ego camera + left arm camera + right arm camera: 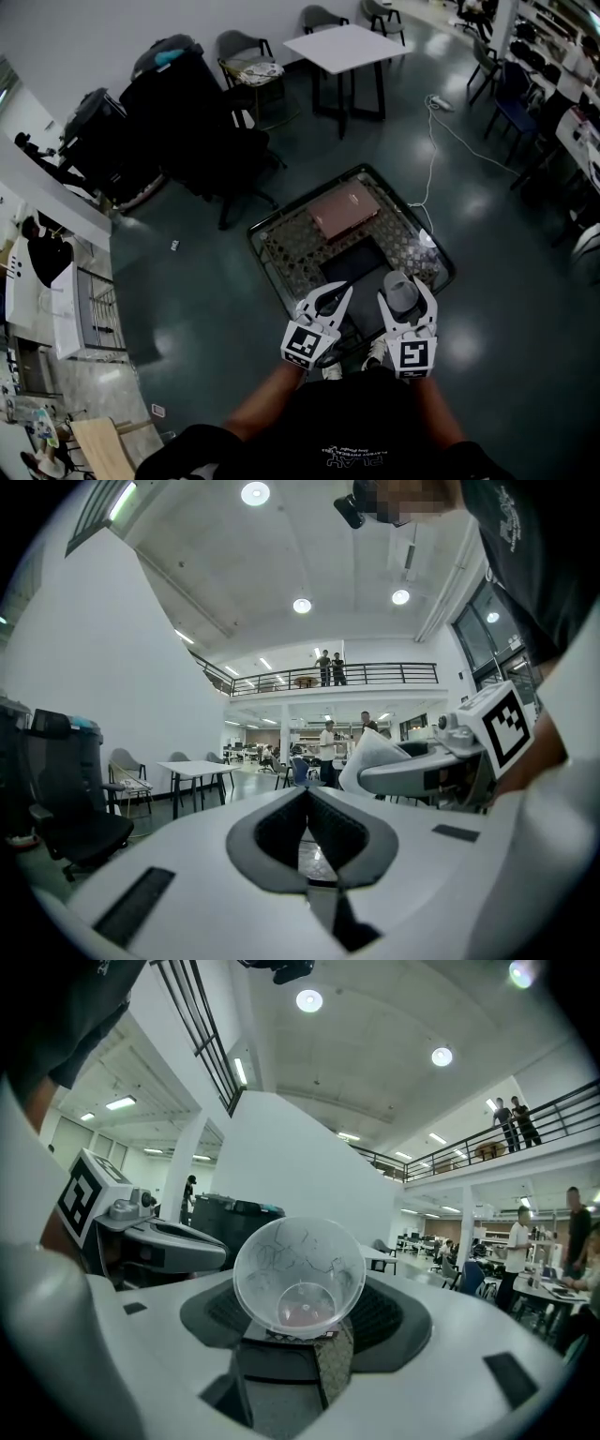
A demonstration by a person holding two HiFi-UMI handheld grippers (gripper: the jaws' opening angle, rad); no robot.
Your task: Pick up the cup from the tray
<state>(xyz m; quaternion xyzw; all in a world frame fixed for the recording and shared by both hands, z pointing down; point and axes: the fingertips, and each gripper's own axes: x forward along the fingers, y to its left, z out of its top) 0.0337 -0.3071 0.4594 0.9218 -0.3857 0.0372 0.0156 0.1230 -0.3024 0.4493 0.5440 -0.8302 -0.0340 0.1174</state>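
A clear plastic cup (298, 1279) sits between the jaws of my right gripper (305, 1309), mouth toward that camera, and the pads press on its sides. In the head view the cup (401, 292) looks grey and is held in the right gripper (406, 284) above the near end of the dark patterned tray (281, 246) on the floor. My left gripper (330, 298) hovers beside it on the left, holding nothing. Its jaws meet at the tips in the left gripper view (307, 794). That view also catches the cup (375, 754) at its right.
On the tray lie a pink flat box (344, 208) and a black pad (354, 265). A white table (339, 45), chairs and a black office chair (202, 141) stand beyond it. A white cable (431, 159) runs over the floor to the tray's right corner.
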